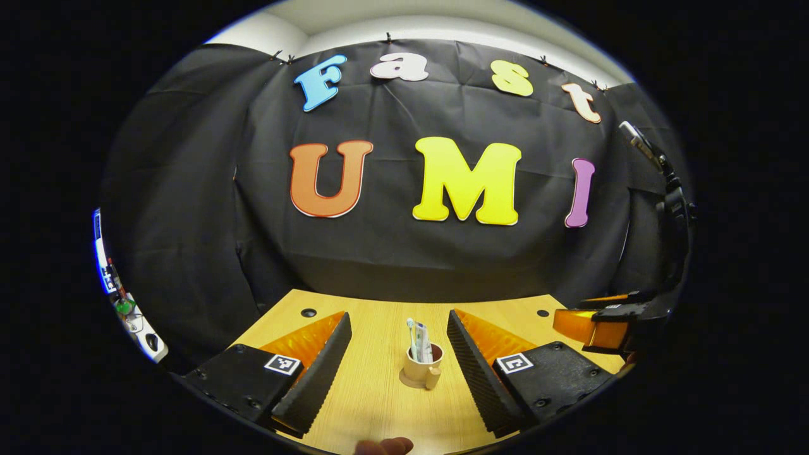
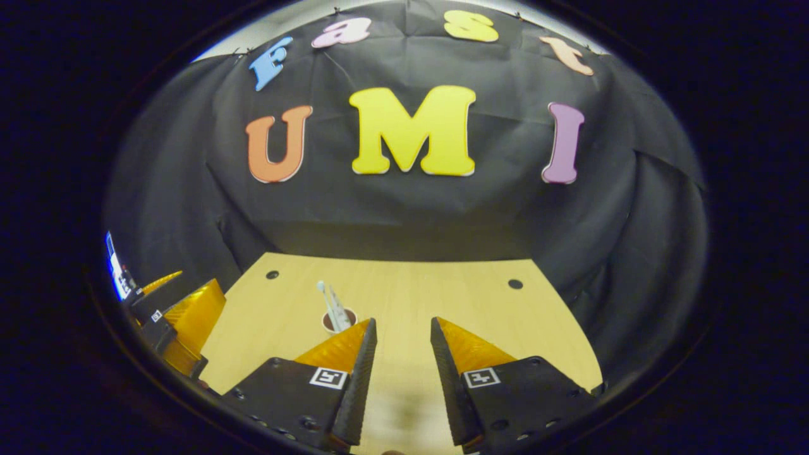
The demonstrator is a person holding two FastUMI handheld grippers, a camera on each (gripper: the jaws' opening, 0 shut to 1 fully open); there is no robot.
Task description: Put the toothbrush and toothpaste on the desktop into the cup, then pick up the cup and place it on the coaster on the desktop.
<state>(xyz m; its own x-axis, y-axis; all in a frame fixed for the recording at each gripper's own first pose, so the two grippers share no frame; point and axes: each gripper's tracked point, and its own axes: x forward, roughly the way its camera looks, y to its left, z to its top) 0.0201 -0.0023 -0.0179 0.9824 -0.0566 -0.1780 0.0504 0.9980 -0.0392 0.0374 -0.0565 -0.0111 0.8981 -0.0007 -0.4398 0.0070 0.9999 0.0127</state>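
Round cup point(image 1: 422, 369) on wooden desktop point(image 1: 373, 392), ribbed fingers point(image 1: 316, 366) of both grippers apart

Beige cup point(image 1: 422, 368) with handle upright on round coaster point(image 1: 411, 380), mid bench point(image 1: 379, 392). Toothbrush point(image 1: 411, 336) and toothpaste point(image 1: 423, 343) stand inside cup, leaning slightly, heads above the rim.

the left gripper point(image 1: 399, 354) hangs above the desk with its jaws spread wide, gripping nothing. a fingertip point(image 1: 383, 446) of the hand holding it peeks in at the bottom edge. the right gripper point(image 2: 401, 363) also hangs free, jaws parted more narrowly, nothing between them.
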